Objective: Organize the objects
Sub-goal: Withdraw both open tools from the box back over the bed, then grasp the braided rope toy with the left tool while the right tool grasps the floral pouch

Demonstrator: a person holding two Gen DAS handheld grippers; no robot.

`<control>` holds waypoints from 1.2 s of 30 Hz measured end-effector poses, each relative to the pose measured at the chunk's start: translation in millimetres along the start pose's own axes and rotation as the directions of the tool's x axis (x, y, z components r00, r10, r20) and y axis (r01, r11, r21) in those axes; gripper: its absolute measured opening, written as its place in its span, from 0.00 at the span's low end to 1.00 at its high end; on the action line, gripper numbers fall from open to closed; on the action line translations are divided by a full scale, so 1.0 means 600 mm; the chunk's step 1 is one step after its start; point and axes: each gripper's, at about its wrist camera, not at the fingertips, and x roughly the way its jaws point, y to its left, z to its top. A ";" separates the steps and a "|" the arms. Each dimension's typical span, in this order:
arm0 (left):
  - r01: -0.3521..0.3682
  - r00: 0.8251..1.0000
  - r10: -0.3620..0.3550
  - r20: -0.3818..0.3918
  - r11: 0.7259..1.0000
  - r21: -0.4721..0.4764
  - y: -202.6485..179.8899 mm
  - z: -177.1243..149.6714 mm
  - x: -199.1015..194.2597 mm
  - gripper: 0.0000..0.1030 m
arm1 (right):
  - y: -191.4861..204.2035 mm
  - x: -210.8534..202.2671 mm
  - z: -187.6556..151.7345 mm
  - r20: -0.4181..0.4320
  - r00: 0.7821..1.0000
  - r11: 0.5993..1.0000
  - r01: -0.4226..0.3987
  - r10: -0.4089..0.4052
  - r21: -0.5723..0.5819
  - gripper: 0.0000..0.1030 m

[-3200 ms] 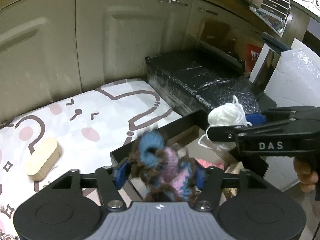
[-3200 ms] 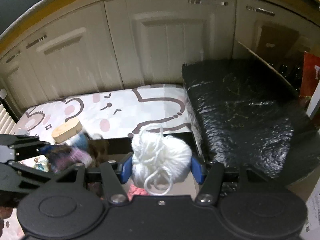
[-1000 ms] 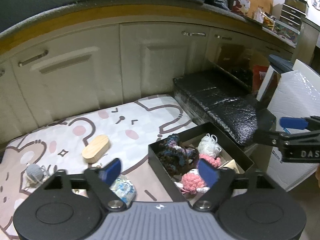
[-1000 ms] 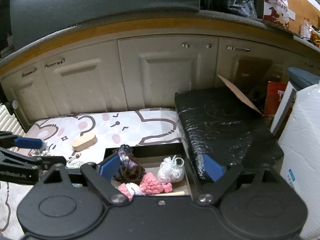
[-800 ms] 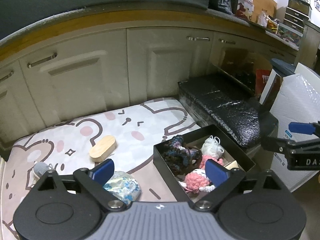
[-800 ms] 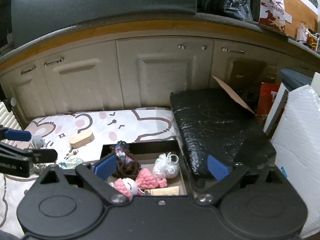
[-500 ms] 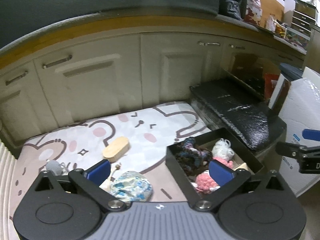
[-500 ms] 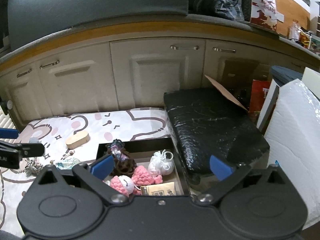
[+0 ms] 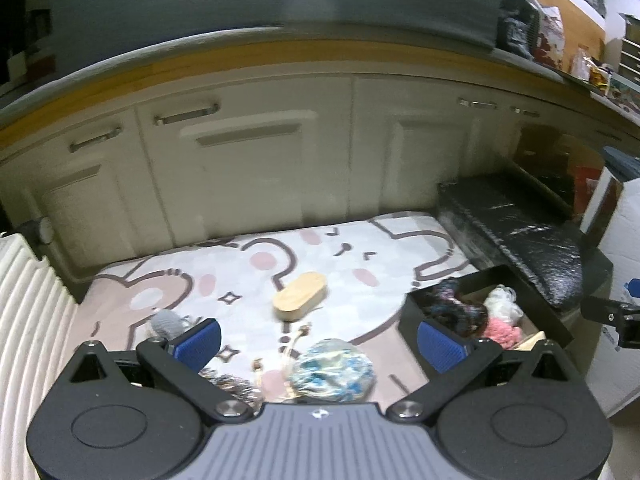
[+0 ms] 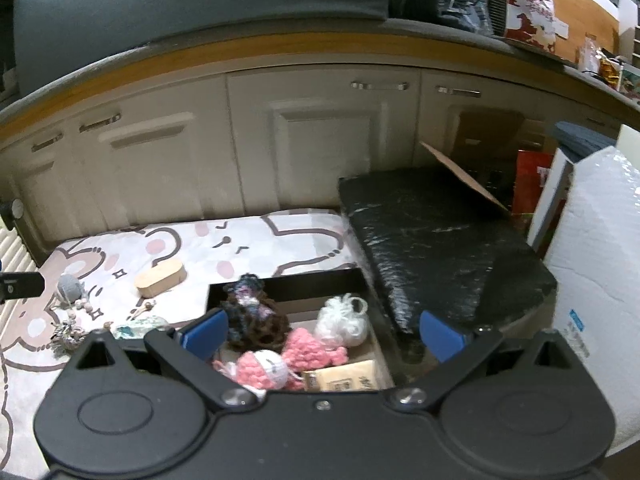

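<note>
Right wrist view — both grippers held wide apart and empty above a cartoon-print mat [image 10: 280, 236] and a black box [image 10: 288, 284].

Inside the box lie a dark multicolour yarn piece [image 10: 252, 316], a white yarn ball [image 10: 344, 320], pink crochet pieces [image 10: 308, 350], a pink-and-white crochet ball [image 10: 264, 368] and a tan card [image 10: 344, 374], all bunched together. On the mat, an oval wooden block [image 9: 300, 298] lies flat, its long axis running from near-left to far-right; a grey yarn ball [image 9: 168, 322] sits well to its left, and a blue-patterned bundle [image 9: 332, 370] lies nearer, between the fingers of the left gripper [image 9: 320, 344]. The right gripper [image 10: 322, 336] hangs over the box — fingers spread, grasping nothing.
</note>
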 end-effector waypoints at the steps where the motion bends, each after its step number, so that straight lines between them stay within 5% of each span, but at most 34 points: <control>1: -0.006 1.000 0.006 0.001 1.000 -0.004 0.008 -0.002 -0.002 1.00 | 0.008 0.002 0.000 -0.001 1.000 1.000 -0.009 0.009 -0.005 1.00; 16: -0.096 0.995 0.098 0.020 0.991 -0.095 0.146 -0.028 -0.018 1.00 | 0.151 0.039 0.012 0.016 0.987 0.986 -0.158 0.159 -0.056 1.00; 23: -0.124 0.991 0.128 0.024 0.983 -0.133 0.195 -0.044 -0.002 1.00 | 0.196 0.065 0.009 -0.001 0.964 0.961 -0.266 0.267 -0.074 1.00; 36: -0.130 0.991 0.126 -0.037 0.984 -0.125 0.217 -0.088 0.085 1.00 | 0.266 0.171 -0.015 -0.076 0.956 0.932 -0.292 0.282 -0.214 1.00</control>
